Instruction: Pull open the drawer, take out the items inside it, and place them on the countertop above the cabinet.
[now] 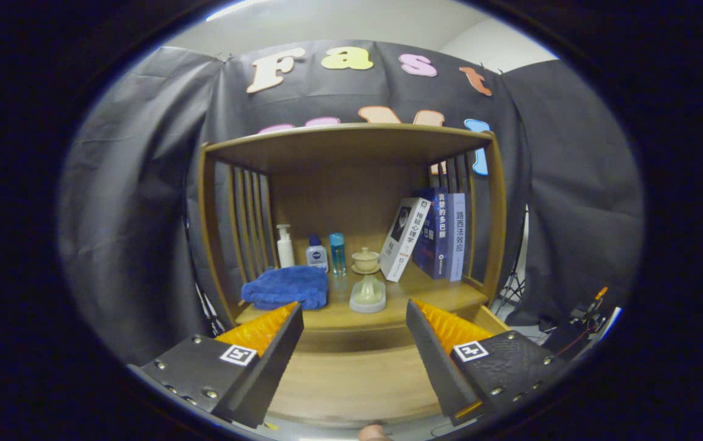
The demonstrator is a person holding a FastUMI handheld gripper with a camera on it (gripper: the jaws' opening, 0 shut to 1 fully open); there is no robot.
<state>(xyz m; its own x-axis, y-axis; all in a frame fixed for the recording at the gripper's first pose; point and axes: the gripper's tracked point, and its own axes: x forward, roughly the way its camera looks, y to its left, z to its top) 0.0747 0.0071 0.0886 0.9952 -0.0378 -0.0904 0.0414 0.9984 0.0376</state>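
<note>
My gripper (354,306) is open, with nothing between its fingers. Under the fingers lies the pulled-out wooden drawer (351,380); the part of its floor that shows between them is bare. Just beyond the fingertips is the cabinet's countertop (443,294). A folded blue towel (287,286) lies on it ahead of the left finger. Near the countertop's front edge, ahead of the gap between the fingers, stands a cream ceramic piece (368,294). A small cream lidded cup (366,260) sits behind it.
At the back of the countertop stand a white pump bottle (285,245), a small blue-capped bottle (317,252) and a clear blue bottle (338,252). Three books (434,236) lean at the right. Slatted side walls (247,214) and a top board (351,144) enclose the space. Tripod and cables (578,318) stand far right.
</note>
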